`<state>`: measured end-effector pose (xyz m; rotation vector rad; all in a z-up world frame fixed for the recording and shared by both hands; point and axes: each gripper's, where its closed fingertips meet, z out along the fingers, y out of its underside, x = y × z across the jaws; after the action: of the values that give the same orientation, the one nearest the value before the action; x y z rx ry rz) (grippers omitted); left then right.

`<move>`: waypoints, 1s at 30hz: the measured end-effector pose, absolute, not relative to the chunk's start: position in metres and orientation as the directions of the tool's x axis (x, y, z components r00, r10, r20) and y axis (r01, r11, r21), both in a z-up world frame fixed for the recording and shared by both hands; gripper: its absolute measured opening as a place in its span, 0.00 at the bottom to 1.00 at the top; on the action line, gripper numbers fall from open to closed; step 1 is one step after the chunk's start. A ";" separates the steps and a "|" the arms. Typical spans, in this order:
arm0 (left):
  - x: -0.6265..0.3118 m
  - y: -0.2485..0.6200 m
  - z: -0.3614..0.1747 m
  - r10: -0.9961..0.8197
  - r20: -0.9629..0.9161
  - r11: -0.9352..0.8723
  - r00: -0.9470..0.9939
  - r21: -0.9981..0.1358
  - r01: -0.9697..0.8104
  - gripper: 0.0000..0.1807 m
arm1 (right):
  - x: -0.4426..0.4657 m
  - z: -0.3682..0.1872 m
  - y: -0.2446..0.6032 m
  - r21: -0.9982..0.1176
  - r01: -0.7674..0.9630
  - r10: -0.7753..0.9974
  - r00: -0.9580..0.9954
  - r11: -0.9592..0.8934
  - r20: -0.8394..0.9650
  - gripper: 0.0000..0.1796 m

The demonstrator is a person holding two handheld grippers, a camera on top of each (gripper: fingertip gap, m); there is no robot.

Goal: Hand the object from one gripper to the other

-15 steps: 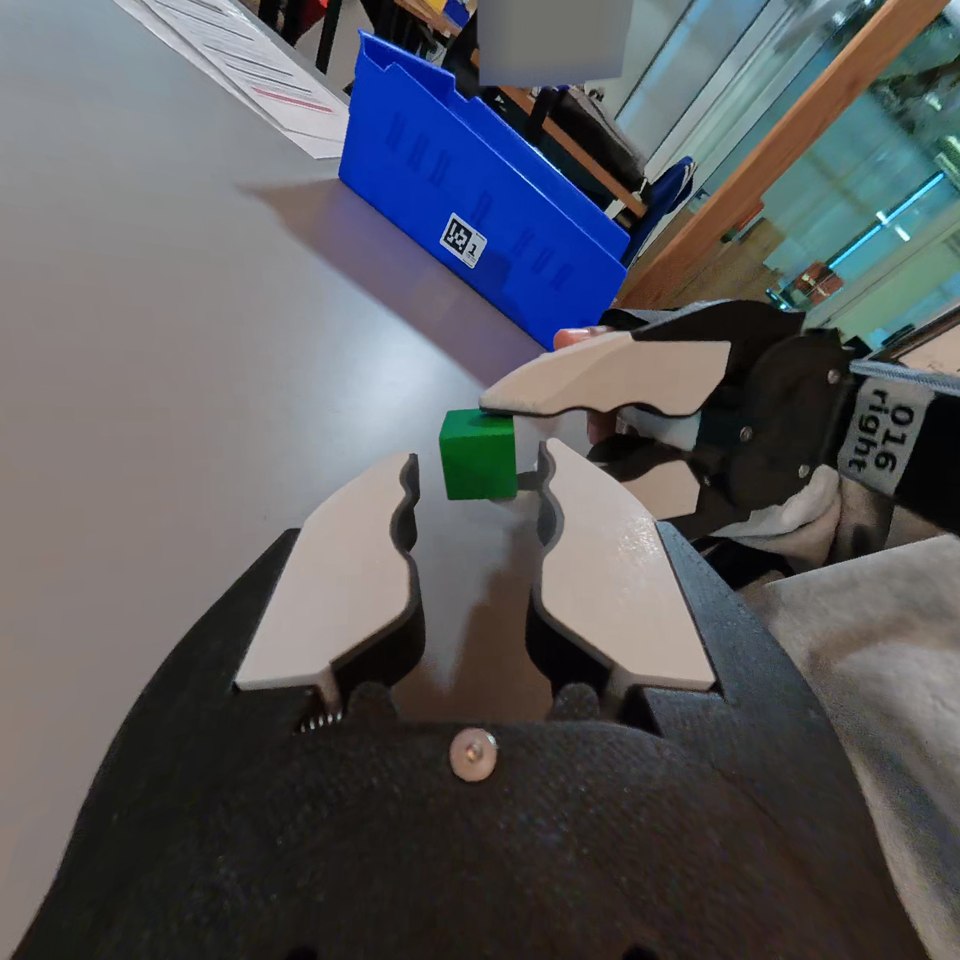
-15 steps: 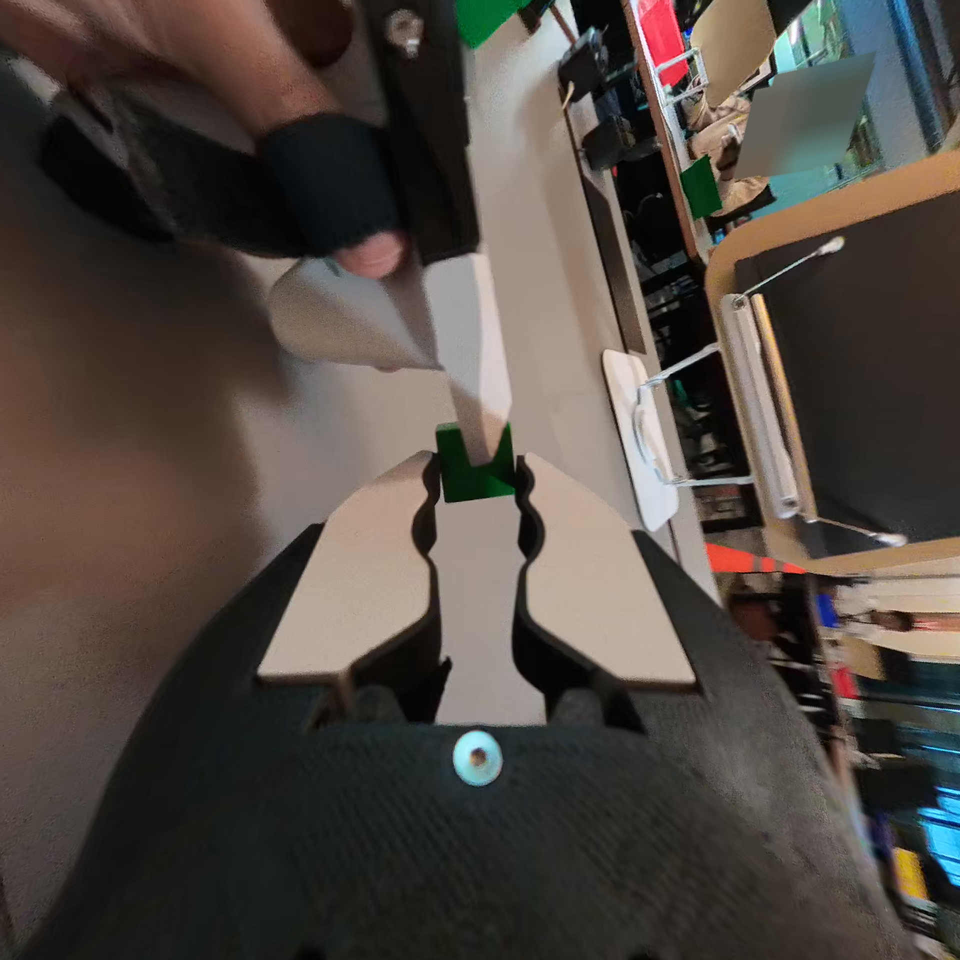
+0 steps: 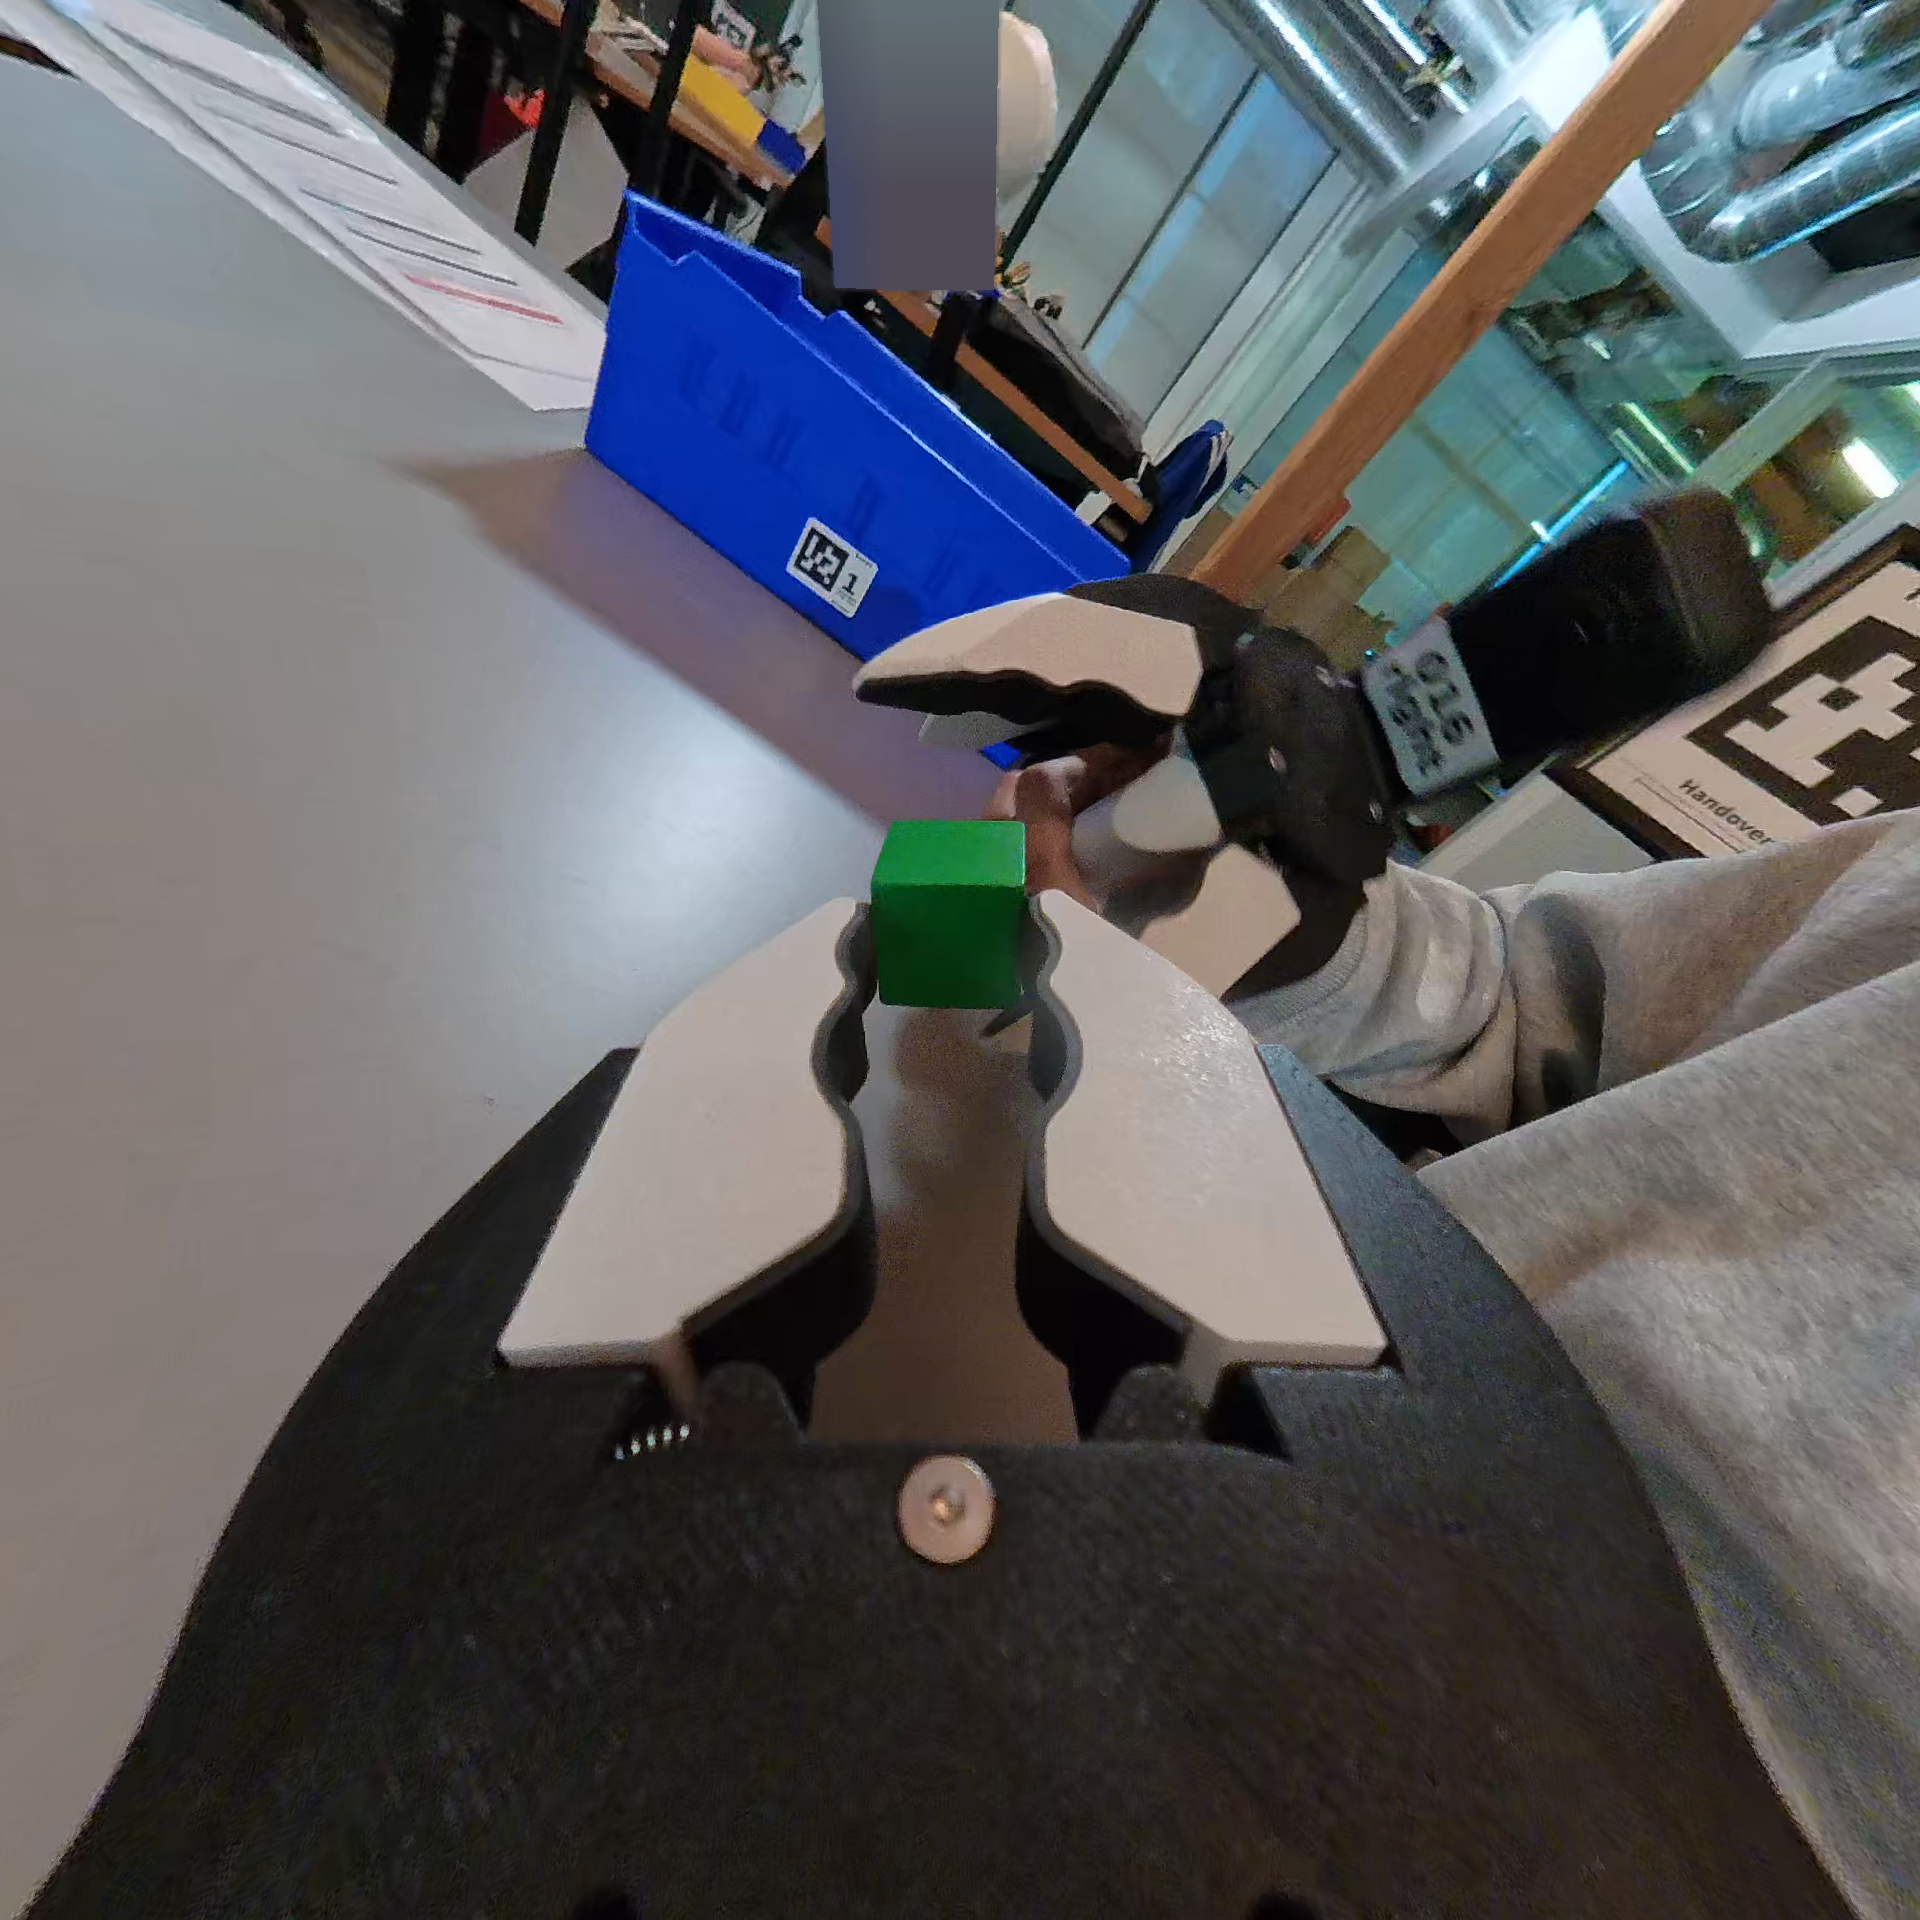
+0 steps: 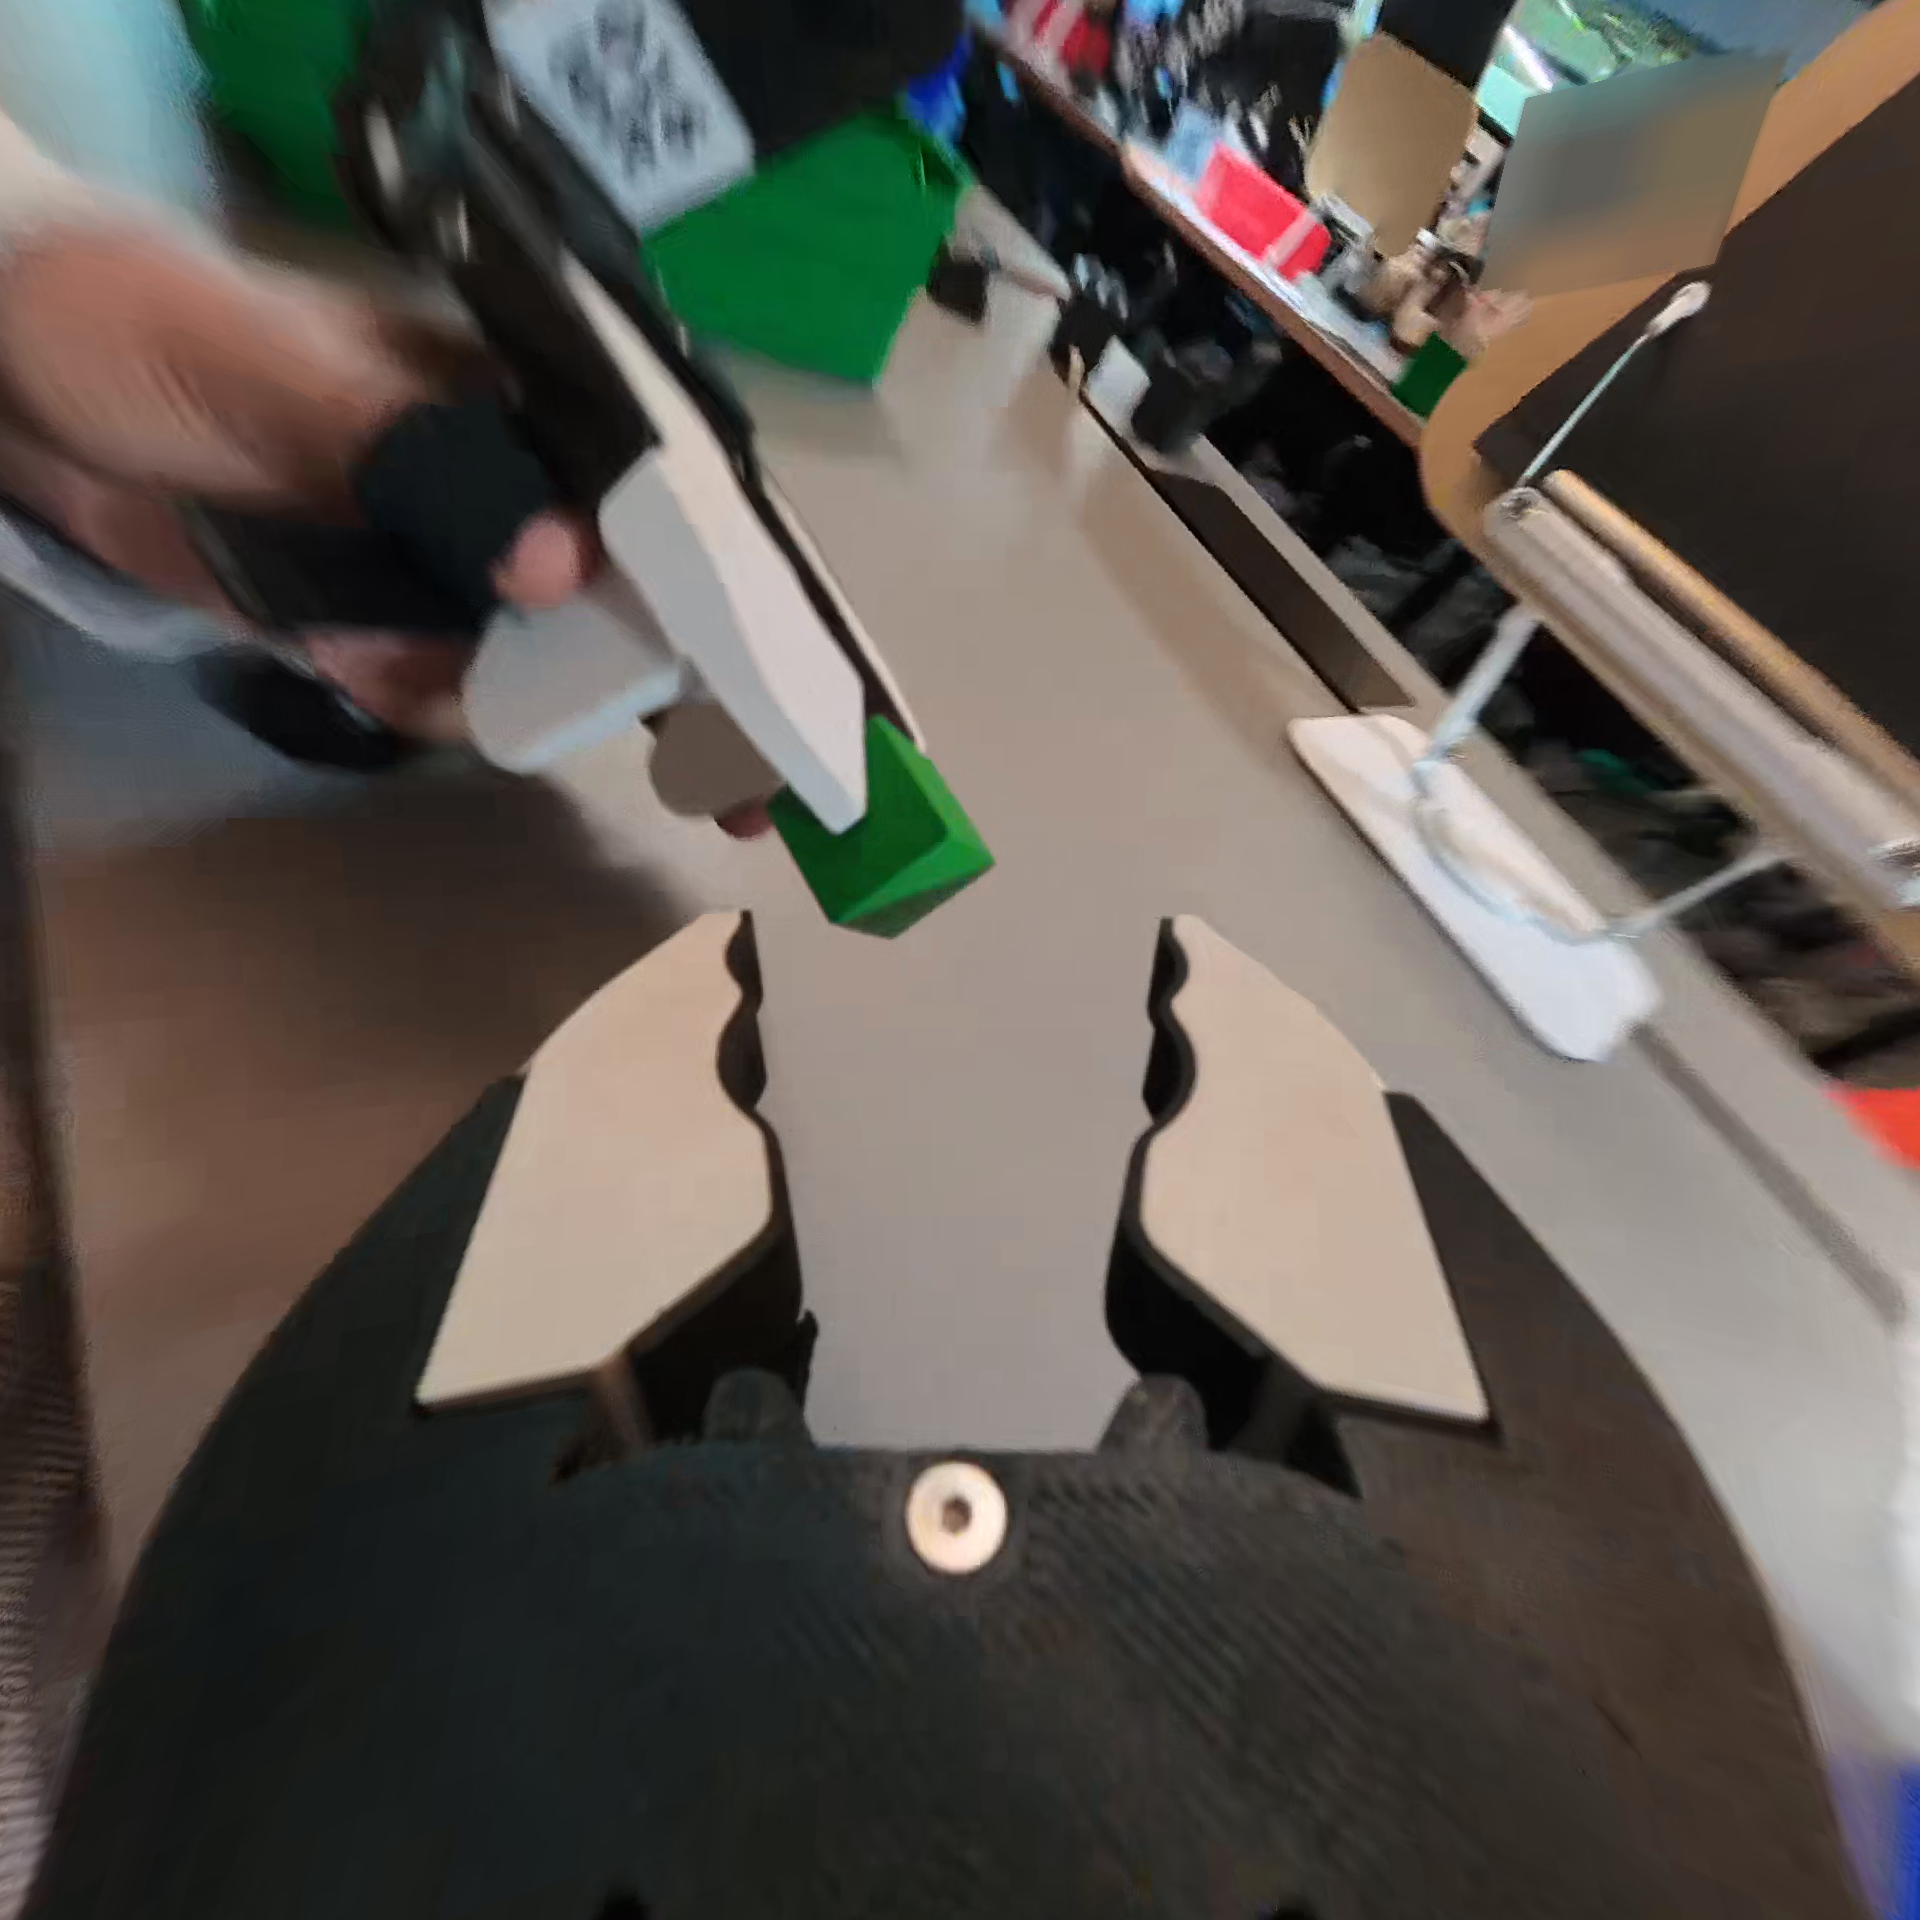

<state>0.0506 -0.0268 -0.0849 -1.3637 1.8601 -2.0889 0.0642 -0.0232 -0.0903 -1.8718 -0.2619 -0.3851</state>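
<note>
A small green cube (image 3: 948,914) sits pinched between the fingertips of my left gripper (image 3: 945,935), held above the grey table (image 3: 312,831). My right gripper (image 3: 904,707) shows up and to the right of the cube in the left wrist view, clear of it. In the right wrist view my right gripper (image 4: 956,925) is open and empty. The green cube (image 4: 894,852) is just beyond its left fingertip, gripped by the left gripper (image 4: 868,779) that reaches in from the upper left. A hand holds that gripper.
A blue bin (image 3: 790,447) with a marker tag stands on the table beyond the cube, with paper sheets (image 3: 343,229) behind it. A green box (image 4: 810,260) sits at the far end. A white stand base (image 4: 1475,883) with a wire frame is at the right edge.
The cube has passed from the right gripper to the left. The left jaws shut on it. The right jaws opened and drew back from it.
</note>
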 end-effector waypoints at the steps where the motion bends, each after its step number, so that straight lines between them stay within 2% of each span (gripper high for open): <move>1: 0.050 -0.027 -0.083 -0.529 0.570 -0.290 -0.629 -0.818 -0.497 0.15 | 0.062 -0.083 -0.025 -0.926 0.271 0.013 0.961 -0.261 0.277 0.38; 4: 0.047 -0.028 -0.076 -0.482 0.577 -0.311 -0.659 -0.816 -0.487 0.15 | 0.059 -0.064 -0.033 -0.989 -0.084 0.125 0.987 -0.122 -0.100 0.31; 7: 0.045 -0.030 -0.072 -0.453 0.579 -0.322 -0.677 -0.815 -0.482 0.15 | 0.061 -0.054 -0.039 -0.900 -0.427 0.252 0.865 -0.087 -0.435 0.28; 9: 0.042 -0.033 -0.070 -0.435 0.577 -0.320 -0.692 -0.817 -0.480 0.15 | 0.063 -0.051 -0.042 -0.838 -0.537 0.300 0.787 -0.095 -0.538 0.26; 16: 0.039 -0.037 -0.066 -0.410 0.572 -0.322 -0.710 -0.819 -0.474 0.15 | 0.043 -0.062 -0.035 -0.845 -0.505 0.327 0.780 -0.177 -0.534 0.20; 19: 0.038 -0.038 -0.066 -0.410 0.571 -0.322 -0.711 -0.820 -0.474 0.15 | 0.039 -0.066 -0.032 -0.824 -0.530 0.323 0.758 -0.203 -0.567 0.14; 28: 0.039 -0.038 -0.065 -0.403 0.577 -0.340 -0.710 -0.815 -0.469 0.15 | 0.040 -0.065 -0.033 -0.806 -0.550 0.308 0.744 -0.219 -0.593 0.14; 29: 0.039 -0.038 -0.066 -0.407 0.575 -0.343 -0.709 -0.816 -0.465 0.17 | 0.041 -0.064 -0.033 -0.806 -0.553 0.310 0.744 -0.213 -0.592 0.14; 30: 0.041 -0.037 -0.066 -0.419 0.576 -0.347 -0.702 -0.816 -0.462 0.22 | 0.042 -0.061 -0.034 -0.805 -0.560 0.315 0.741 -0.198 -0.593 0.14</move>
<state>0.0410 -0.0372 -0.0665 -1.2238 1.8110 -2.2977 0.0423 -0.0342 -0.0605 -1.5841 0.2025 0.7998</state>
